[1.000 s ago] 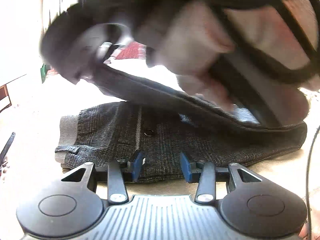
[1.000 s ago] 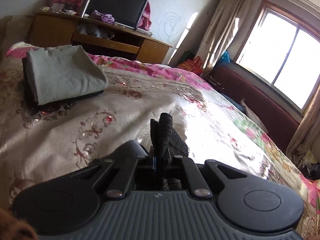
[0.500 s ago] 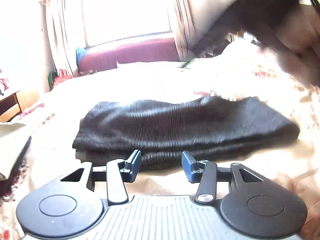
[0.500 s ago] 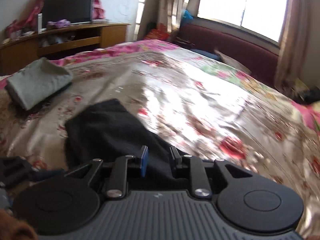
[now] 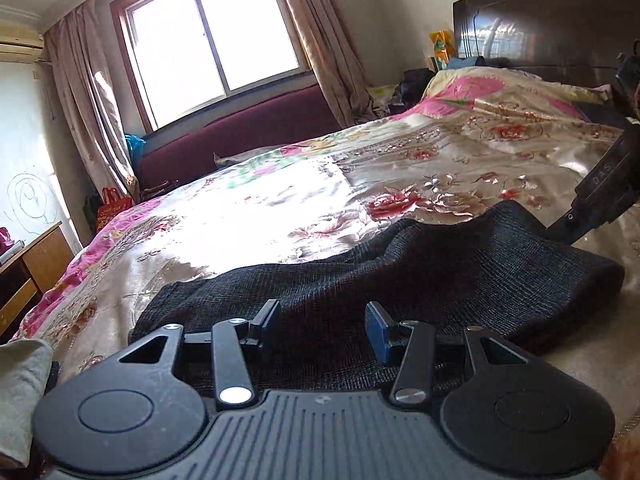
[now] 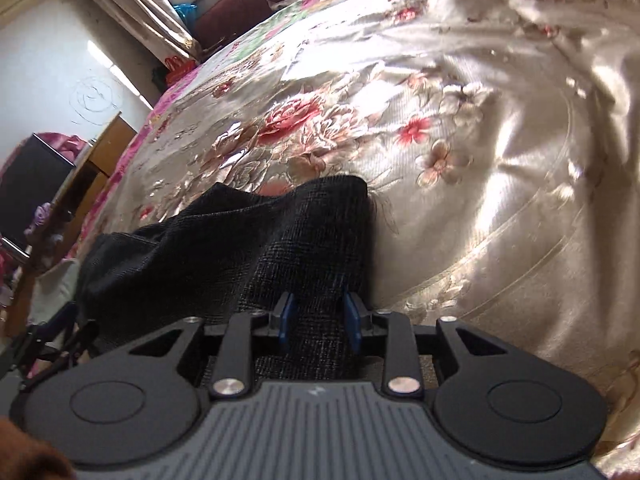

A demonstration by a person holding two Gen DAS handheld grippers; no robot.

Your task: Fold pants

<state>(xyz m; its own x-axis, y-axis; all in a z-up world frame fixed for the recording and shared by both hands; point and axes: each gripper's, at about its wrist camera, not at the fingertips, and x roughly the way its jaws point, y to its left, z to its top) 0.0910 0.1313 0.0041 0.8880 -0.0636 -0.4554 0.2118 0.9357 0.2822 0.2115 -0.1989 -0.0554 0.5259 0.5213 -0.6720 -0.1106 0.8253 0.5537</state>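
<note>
Left wrist view: the left hand-held gripper hangs low over the near edge of the dark pants, its two fingers spread wide apart with nothing between them. The pants lie in a folded bundle on the flowered bedspread, running from left to right across the view. The right hand-held gripper shows at the far right edge, at the right end of the bundle. A grey folded cloth sits at the lower left. Beyond the bed are a window with curtains and a dark red sofa.

In the right wrist view, the right hand-held gripper has its blue-padded fingers parted, and a ridge of the pants runs up between them; whether the pads touch the cloth I cannot tell. The bedspread fills the rest of this view.
</note>
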